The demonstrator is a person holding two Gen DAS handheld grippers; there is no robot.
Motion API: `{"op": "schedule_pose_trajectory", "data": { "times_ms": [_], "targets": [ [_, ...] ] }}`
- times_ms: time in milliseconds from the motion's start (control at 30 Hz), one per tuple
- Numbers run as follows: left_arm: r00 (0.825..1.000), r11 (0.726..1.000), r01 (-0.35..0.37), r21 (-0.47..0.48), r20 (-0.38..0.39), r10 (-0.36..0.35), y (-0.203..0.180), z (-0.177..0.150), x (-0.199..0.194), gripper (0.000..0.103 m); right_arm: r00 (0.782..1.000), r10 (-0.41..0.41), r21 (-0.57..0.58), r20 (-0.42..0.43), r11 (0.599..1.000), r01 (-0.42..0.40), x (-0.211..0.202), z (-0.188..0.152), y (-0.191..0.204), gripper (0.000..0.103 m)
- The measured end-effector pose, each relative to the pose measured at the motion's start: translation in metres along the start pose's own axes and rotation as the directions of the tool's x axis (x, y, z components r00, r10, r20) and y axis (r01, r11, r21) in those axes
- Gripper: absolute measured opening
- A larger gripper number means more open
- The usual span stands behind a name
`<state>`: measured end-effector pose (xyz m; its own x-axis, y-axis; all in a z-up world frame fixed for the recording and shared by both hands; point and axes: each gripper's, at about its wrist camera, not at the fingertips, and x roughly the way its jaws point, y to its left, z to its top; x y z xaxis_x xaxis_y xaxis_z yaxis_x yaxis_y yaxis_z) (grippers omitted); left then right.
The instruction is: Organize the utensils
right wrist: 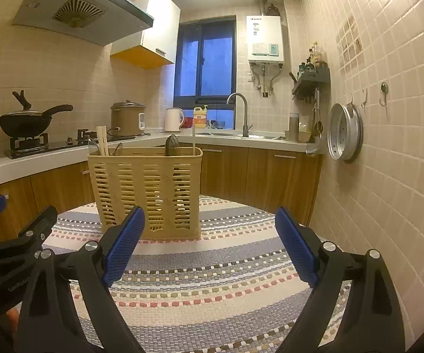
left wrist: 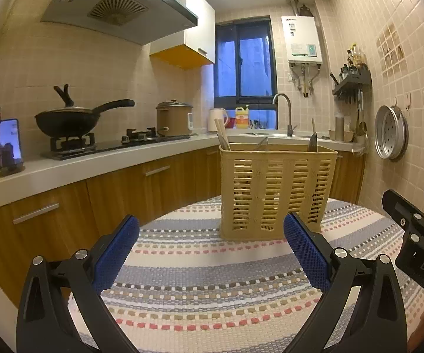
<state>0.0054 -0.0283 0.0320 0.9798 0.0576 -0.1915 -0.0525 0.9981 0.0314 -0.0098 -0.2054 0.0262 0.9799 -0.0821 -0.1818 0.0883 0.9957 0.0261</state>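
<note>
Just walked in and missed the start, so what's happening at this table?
A person holds a two-finger gripper in each hand over a striped mat. Both the left gripper and the right gripper are open and hold nothing. Ahead of them on the mat stands a slotted beige utensil basket, already holding chopsticks and other utensils. No loose utensils show on the mat.

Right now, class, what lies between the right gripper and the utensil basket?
Only bare striped mat, seen in the right wrist view: the right gripper is open and empty, the utensil basket just beyond.
</note>
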Motion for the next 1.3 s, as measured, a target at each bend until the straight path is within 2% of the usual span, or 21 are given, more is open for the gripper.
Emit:
{"op": "schedule_pose_trajectory", "data": {
  "times_ms": [1300],
  "targets": [
    [1.000, 1.000, 0.003, -0.001, -0.014, -0.003, -0.0010, -0.0021, -0.0006, 0.095, 1.000, -0.003, 0.014, -0.006, 1.000, 0.003, -0.0004, -0.0010, -0.0027, 0.090]
  ]
}}
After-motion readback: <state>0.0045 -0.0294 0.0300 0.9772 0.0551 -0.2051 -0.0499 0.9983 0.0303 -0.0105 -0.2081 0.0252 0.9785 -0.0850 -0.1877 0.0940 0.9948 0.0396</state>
